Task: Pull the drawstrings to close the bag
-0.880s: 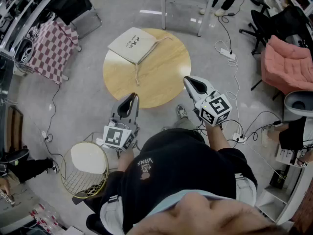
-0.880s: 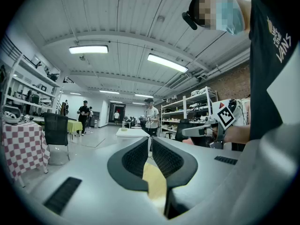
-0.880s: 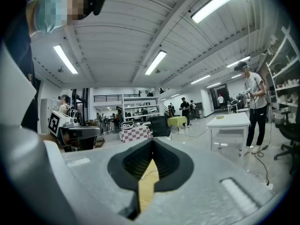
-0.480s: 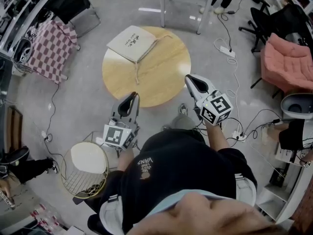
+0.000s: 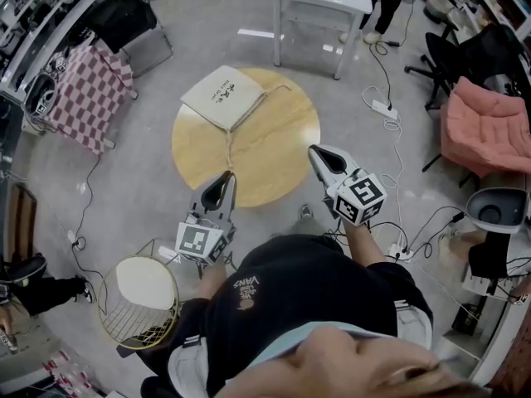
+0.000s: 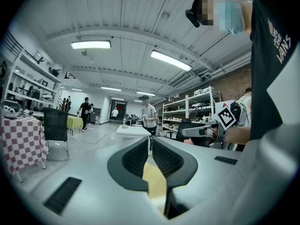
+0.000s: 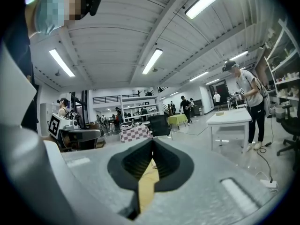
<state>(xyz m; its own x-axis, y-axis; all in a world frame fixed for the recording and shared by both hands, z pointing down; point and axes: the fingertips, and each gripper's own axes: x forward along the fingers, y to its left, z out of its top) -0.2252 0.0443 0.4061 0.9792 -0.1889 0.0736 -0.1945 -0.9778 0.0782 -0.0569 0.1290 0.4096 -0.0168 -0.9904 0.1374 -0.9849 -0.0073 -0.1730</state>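
The left gripper [image 5: 224,179] is hovering by the near edge of the round wooden table [image 5: 282,152], its jaws drawn almost together with only a sliver between the pads and nothing caught there. Beyond it the cream cloth bag [image 5: 222,96] is lying flat on the far left part of the tabletop. One drawstring [image 5: 230,133] is trailing straight toward the person, and a second cord [image 5: 279,65] is straying off the bag's right corner (thin, and hard to follow there). The bag is looking light and limp, so it is likely to slide or bunch when pulled. The cords themselves, near their loose ends, are offering the best hold, and being slim they are calling for a firm pinch. The right gripper [image 5: 315,152] is hanging by the table's near right rim, jaws pressed together on nothing
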